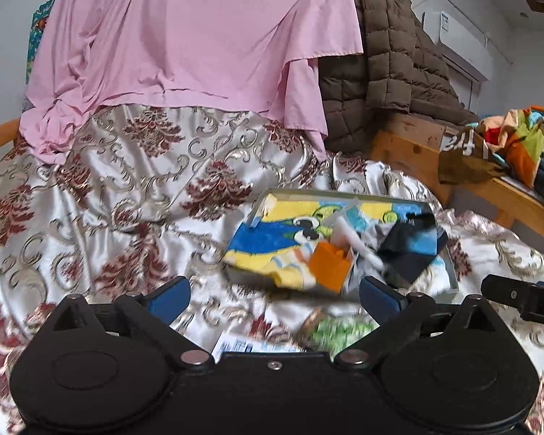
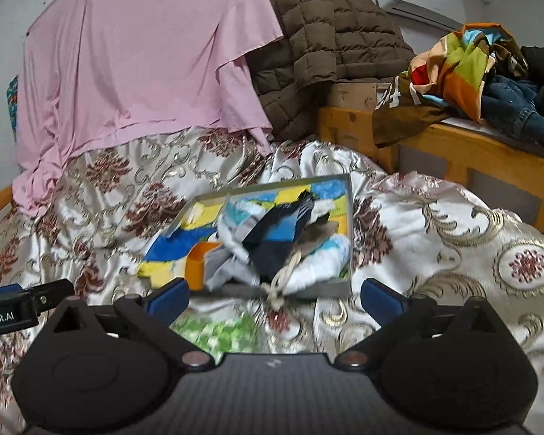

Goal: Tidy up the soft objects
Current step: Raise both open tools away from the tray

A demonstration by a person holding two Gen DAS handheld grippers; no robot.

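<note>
A shallow grey box (image 1: 451,272) (image 2: 348,195) lies on the patterned bedspread (image 1: 127,188) (image 2: 453,224). It holds a yellow-blue cartoon towel (image 1: 272,239) (image 2: 170,250), dark socks (image 1: 413,250) (image 2: 279,243), white cloth (image 2: 315,264) and an orange block (image 1: 332,266) (image 2: 196,264). A green-white patterned item (image 1: 339,333) (image 2: 221,330) lies on the bedspread in front of the box. My left gripper (image 1: 273,299) is open and empty, just before the box. My right gripper (image 2: 273,299) is open and empty, in front of the box's near edge.
A pink sheet (image 1: 185,43) (image 2: 137,58) and brown quilted jacket (image 1: 388,65) (image 2: 319,36) hang at the back. A wooden bench (image 1: 417,145) (image 2: 471,152) on the right carries colourful clothes (image 1: 518,141) (image 2: 460,61) and jeans (image 2: 518,108).
</note>
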